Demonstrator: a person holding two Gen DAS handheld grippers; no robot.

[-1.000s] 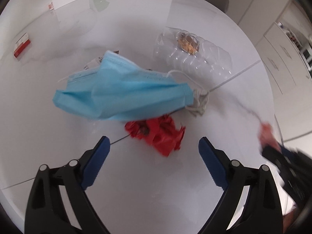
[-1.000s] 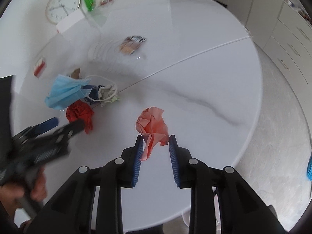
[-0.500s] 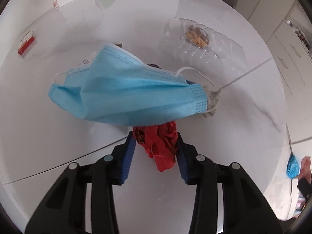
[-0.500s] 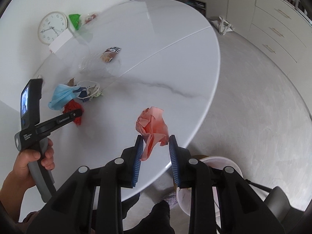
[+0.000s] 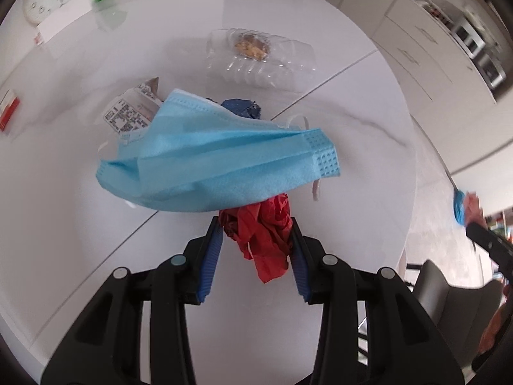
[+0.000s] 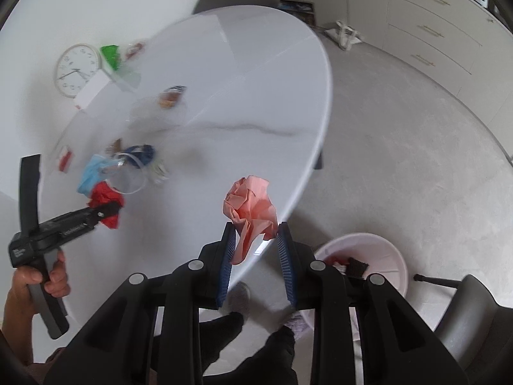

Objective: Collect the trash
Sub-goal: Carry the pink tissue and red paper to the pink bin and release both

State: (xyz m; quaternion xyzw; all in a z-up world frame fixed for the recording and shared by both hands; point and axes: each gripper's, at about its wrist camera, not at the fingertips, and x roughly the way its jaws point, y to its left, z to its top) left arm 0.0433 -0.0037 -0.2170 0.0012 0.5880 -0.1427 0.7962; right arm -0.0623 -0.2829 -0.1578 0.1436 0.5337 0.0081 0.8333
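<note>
Two tools [image 5: 255, 224] [image 6: 255, 231], one paper wad [image 5: 263, 234] [image 6: 251, 205] each

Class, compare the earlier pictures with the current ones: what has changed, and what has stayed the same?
The left claw, wide open a second ago, has closed on the red wrapper. The right claw has swung from over the table toward the white bin. Unchanged: its grip on the pink paper; the blue mask.
</note>
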